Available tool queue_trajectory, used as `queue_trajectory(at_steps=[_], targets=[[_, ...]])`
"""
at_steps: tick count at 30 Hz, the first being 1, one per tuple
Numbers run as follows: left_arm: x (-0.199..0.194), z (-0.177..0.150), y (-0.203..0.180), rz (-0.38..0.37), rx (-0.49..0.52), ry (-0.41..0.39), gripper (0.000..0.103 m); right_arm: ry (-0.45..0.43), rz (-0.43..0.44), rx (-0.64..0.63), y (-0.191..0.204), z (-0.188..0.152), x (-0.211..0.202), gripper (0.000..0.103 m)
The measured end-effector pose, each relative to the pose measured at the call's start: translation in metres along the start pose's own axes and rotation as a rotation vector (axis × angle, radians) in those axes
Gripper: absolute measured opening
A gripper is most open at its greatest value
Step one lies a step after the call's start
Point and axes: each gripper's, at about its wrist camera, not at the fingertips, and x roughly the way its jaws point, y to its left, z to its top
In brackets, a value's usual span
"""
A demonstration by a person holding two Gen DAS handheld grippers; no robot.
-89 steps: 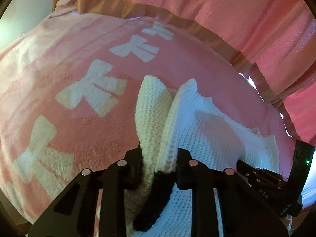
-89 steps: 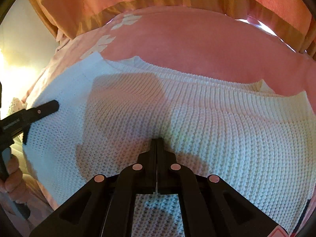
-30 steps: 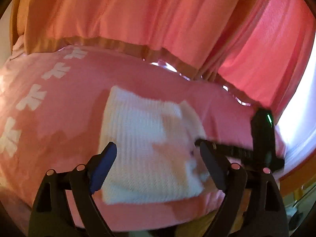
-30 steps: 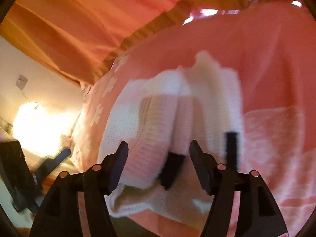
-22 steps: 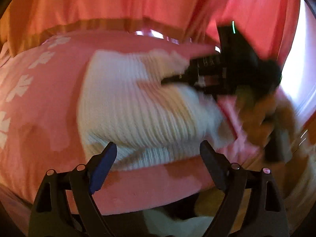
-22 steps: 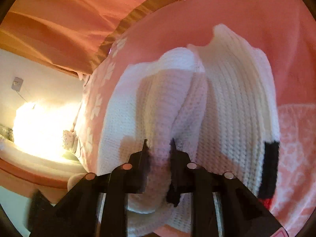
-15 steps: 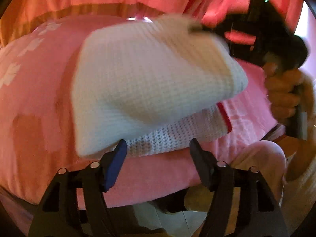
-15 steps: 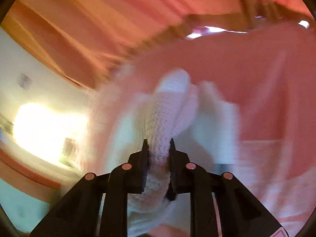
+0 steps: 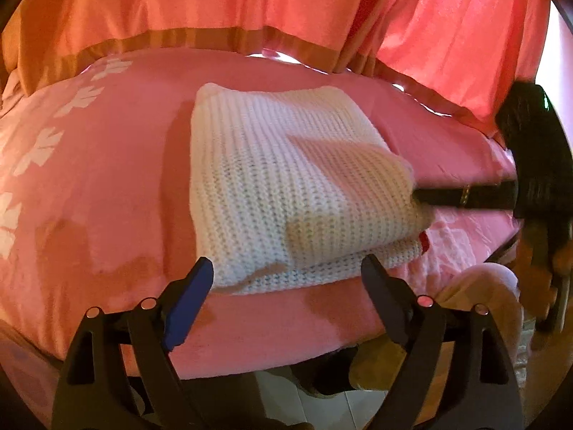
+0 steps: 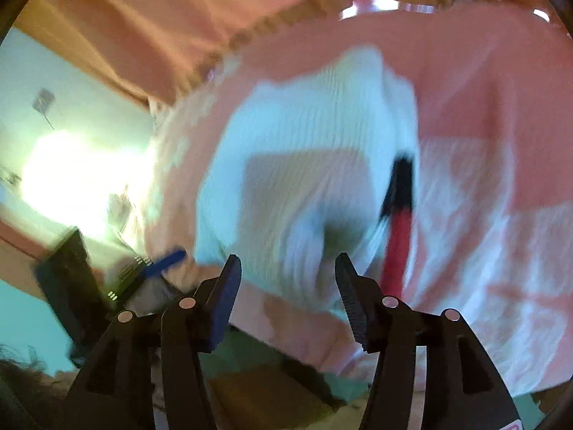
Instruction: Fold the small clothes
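A white knitted sweater (image 9: pixel 286 186) lies folded in a thick rectangle on the pink bed cover (image 9: pixel 107 179). A red and black trim shows at its lower right corner (image 9: pixel 424 240). My left gripper (image 9: pixel 286 283) is open and empty, just short of the sweater's near edge. My right gripper (image 10: pixel 288 279) is open and empty, close to the sweater's side (image 10: pixel 304 179); its view is blurred. In the left wrist view the right gripper (image 9: pixel 465 197) reaches in from the right, its finger touching the sweater's right edge.
Pink and orange curtains (image 9: pixel 250 10) hang behind the bed. White bow patterns (image 9: pixel 39 147) run along the cover at the left. The bed's front edge (image 9: pixel 286 344) drops to a tiled floor. A bright lamp glow (image 10: pixel 71 179) lies to the left in the right wrist view.
My right gripper carried a sweater fold over, then opened and let go. The sweater now lies flat and folded. My left gripper stayed open and pulled back a little.
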Motion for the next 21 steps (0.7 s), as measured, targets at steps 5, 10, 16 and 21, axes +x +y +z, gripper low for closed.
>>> queue_trajectory(at_steps=[5,10,16,21], targets=[[-0.004,-0.001,0.013,0.002,-0.064,0.023,0.082,-0.101,-0.058,0.011,0.004,-0.013,-0.025,0.008],[-0.013,-0.004,0.031,0.028,-0.097,0.020,0.082,-0.023,-0.214,0.003,-0.011,-0.027,-0.017,0.009],[-0.010,0.004,0.028,0.015,-0.096,0.040,0.084,-0.019,-0.249,0.014,-0.005,-0.022,-0.024,0.035],[-0.010,0.033,0.031,-0.005,-0.089,0.015,0.091,-0.175,-0.257,0.006,-0.001,0.010,-0.055,0.066]])
